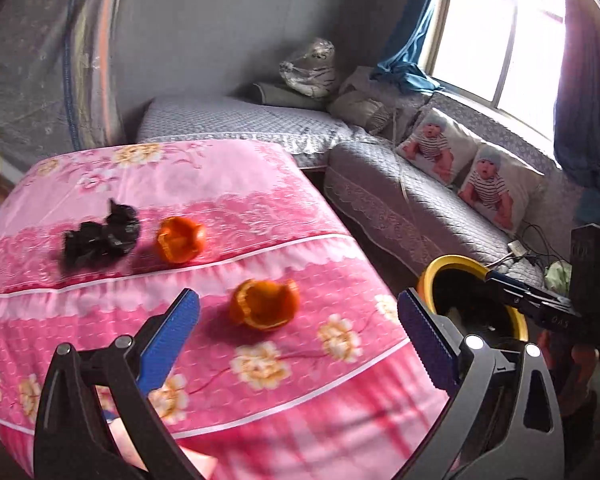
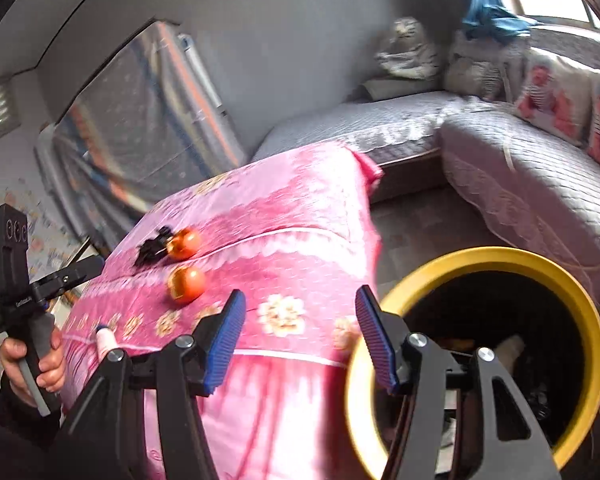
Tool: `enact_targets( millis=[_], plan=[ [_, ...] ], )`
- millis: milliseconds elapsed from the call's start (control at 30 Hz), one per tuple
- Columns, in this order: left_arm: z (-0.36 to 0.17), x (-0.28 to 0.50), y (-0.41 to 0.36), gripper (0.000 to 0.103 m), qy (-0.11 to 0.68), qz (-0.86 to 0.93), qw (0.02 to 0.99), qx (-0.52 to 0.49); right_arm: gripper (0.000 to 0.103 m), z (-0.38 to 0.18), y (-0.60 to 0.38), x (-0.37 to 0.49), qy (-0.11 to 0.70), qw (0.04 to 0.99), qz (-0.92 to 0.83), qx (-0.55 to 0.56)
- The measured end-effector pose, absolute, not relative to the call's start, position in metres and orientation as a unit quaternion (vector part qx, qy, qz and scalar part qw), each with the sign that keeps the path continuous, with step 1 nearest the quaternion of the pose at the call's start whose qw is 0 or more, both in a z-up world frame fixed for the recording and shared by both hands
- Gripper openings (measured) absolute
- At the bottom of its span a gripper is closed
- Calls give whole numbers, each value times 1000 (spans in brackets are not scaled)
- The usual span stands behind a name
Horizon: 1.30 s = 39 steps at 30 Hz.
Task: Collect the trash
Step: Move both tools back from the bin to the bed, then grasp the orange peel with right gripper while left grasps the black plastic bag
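Note:
Two orange peels lie on the pink floral cloth (image 1: 260, 208): a near peel (image 1: 265, 304) and a far peel (image 1: 179, 239). A crumpled black wrapper (image 1: 100, 236) lies left of the far peel. My left gripper (image 1: 300, 308) is open and empty, just in front of the near peel. My right gripper (image 2: 300, 304) is open and empty, at the cloth's right edge beside the yellow-rimmed black bin (image 2: 568, 288). The bin also shows in the left wrist view (image 1: 452, 264), as do the peels (image 2: 186, 282) (image 2: 184, 243) and wrapper (image 2: 152, 246) in the right wrist view.
A grey sofa (image 1: 400, 200) with two baby-print cushions (image 1: 436, 146) runs behind and to the right. Bags sit in the sofa corner (image 1: 310, 66). Cables lie on the sofa (image 1: 528, 248). A window (image 1: 496, 28) is at the upper right.

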State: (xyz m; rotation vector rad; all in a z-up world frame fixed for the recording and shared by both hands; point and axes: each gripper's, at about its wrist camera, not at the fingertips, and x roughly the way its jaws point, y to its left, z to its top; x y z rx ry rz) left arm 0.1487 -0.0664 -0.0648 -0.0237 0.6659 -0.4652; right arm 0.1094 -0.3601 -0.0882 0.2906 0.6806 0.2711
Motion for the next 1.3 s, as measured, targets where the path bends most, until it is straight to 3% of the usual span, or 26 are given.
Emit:
enact_targets(
  millis=[300,733,1000,1300],
  plan=[
    [-96,143,57,95,355,-124,925,-56,54,-101,-237,190,393,890,219,67],
    [-107,142,106,95,349,-97,928,-86,54,-141,-200,254,476,860,182,45],
    [-105,141,111,95,349,-82,931,-72,28,-139,-192,259,482,853,192,56],
    [-97,158,84,95,350,-91,932,-10,25,-111,-217,227,467,846,237,102]
  ],
)
